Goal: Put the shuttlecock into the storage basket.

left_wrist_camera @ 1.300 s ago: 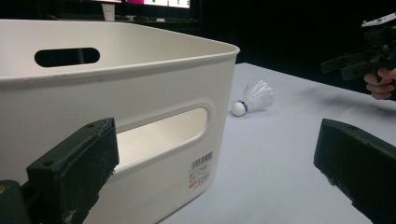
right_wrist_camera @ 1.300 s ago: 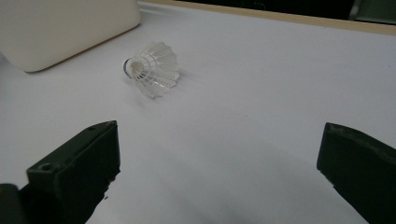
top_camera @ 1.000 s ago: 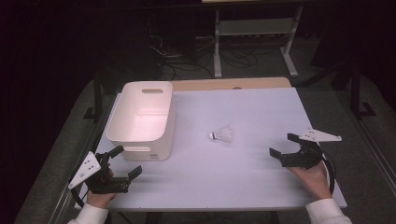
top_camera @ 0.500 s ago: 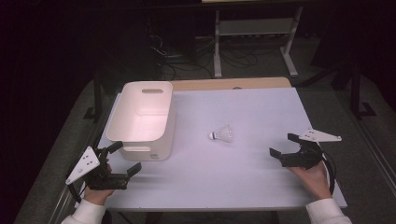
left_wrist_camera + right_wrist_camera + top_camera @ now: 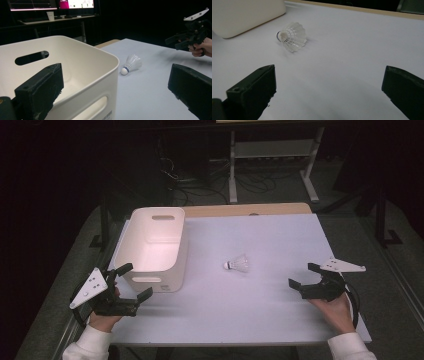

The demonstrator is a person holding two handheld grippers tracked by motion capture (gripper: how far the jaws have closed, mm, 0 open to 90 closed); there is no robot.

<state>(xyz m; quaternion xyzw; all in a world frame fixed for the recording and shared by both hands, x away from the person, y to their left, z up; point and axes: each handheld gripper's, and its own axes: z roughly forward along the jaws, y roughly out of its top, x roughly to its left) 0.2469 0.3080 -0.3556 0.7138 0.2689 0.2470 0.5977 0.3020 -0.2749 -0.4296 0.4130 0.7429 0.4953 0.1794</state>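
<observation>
A white shuttlecock (image 5: 238, 265) lies on its side near the middle of the white table (image 5: 260, 235); it also appears as the shuttlecock (image 5: 131, 64) and the shuttlecock (image 5: 292, 36) in the gripper views. A white plastic bin (image 5: 152, 246) with handle slots stands at the left, empty as far as I can see. My left gripper (image 5: 134, 281) is open at the bin's near left corner, its jaws either side of that corner. My right gripper (image 5: 303, 275) is open near the right edge, jaws pointing toward the shuttlecock, nothing between them.
A wooden strip (image 5: 250, 209) runs along the table's far edge. Beyond it stand a metal rack (image 5: 270, 155) and floor cables. Monitors and a paper cup (image 5: 50, 16) sit on a desk in the dark background.
My left gripper has drifted left and slightly nearer the table's front edge. The right gripper and the shuttlecock have stayed where they were.
</observation>
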